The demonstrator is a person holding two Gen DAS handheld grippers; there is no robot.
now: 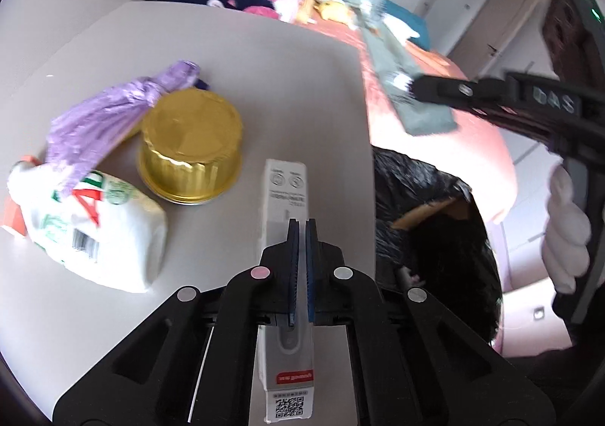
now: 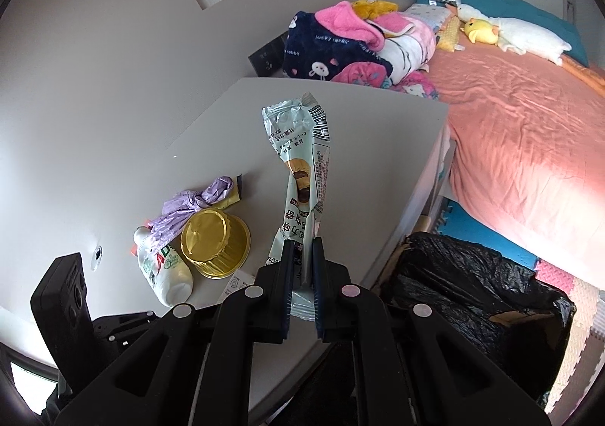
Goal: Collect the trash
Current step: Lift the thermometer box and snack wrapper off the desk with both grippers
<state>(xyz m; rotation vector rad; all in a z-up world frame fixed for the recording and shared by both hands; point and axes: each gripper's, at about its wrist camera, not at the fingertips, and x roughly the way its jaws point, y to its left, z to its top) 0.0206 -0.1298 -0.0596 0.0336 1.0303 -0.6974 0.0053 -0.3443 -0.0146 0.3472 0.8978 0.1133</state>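
My right gripper point(image 2: 302, 250) is shut on the lower end of a pale green snack wrapper point(image 2: 302, 176), which stands up from the jaws above the white table point(image 2: 359, 115). In the left wrist view the wrapper point(image 1: 393, 59) shows blurred at the right gripper point(image 1: 418, 89), over the bed's edge. My left gripper point(image 1: 301, 227) is shut. I see nothing between its pads, and a long white carton point(image 1: 283, 187) lies on the table under them. A bin lined with a black bag point(image 1: 435, 206) point(image 2: 472, 289) stands beside the table.
On the table sit a gold foil cup point(image 1: 191, 146) point(image 2: 213, 242), a white bottle point(image 1: 94, 233) point(image 2: 162, 271) on its side and a crumpled purple bag point(image 1: 109, 119) point(image 2: 189, 206). A bed with an orange sheet point(image 2: 510, 131), blankets point(image 2: 351, 44) and soft toys lies beyond. A white-gloved hand point(image 1: 567, 225) holds the right tool.
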